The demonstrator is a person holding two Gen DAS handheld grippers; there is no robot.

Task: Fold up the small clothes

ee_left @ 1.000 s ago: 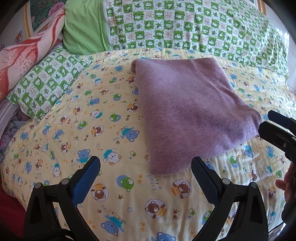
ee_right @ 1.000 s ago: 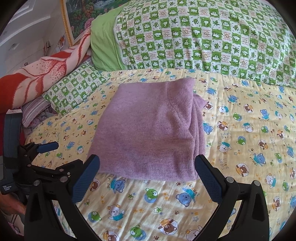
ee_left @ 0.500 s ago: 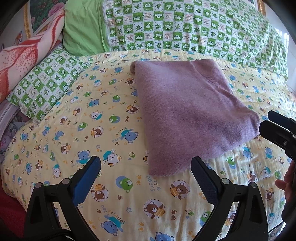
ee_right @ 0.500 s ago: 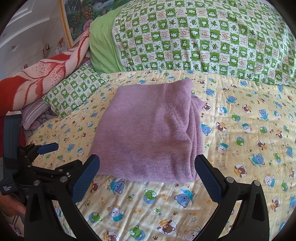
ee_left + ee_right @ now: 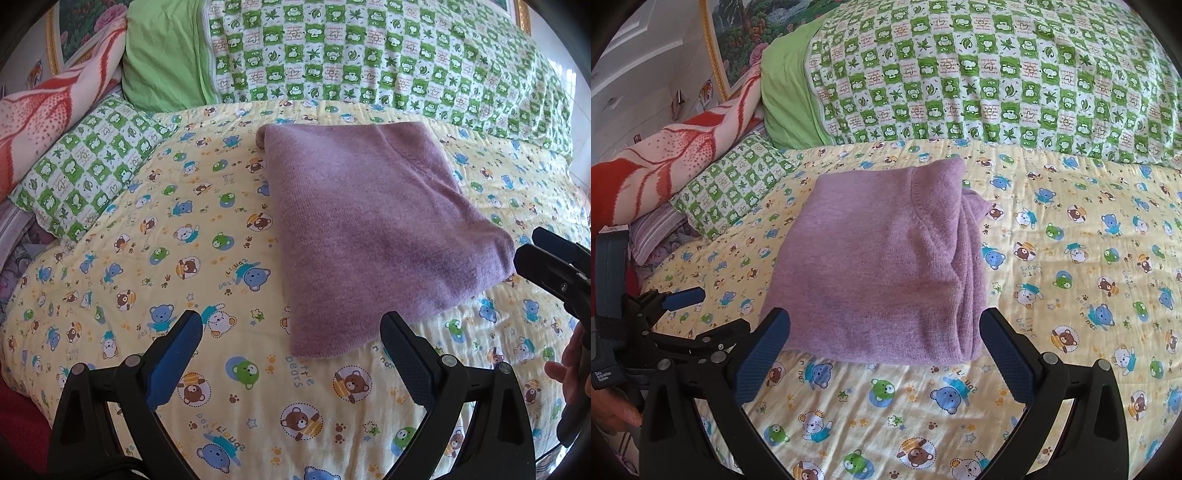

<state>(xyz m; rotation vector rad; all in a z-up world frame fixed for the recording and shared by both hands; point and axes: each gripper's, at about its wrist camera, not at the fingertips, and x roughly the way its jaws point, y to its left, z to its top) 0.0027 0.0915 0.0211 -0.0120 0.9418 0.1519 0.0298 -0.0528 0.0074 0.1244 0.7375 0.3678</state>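
A purple knitted sweater (image 5: 373,229) lies folded into a flat rectangle on the yellow bear-print bed sheet (image 5: 155,258). In the right wrist view the same sweater (image 5: 886,266) shows its stacked folded edge on the right side. My left gripper (image 5: 291,339) is open, just short of the sweater's near left corner, holding nothing. My right gripper (image 5: 886,336) is open too, its fingers spread before the sweater's near edge without touching it. The right gripper's tips (image 5: 546,254) appear at the right of the left wrist view; the left gripper (image 5: 676,306) appears at the left of the right wrist view.
A green checked quilt (image 5: 979,81) is piled along the back of the bed. A green checked pillow (image 5: 88,166) and a red-and-pink blanket (image 5: 676,158) lie at the left. A hand (image 5: 569,373) holds the right gripper's handle.
Both grippers have drawn back slightly from the sweater, which looks a little farther and higher in both views. The sweater itself has not moved; both grippers stay open.
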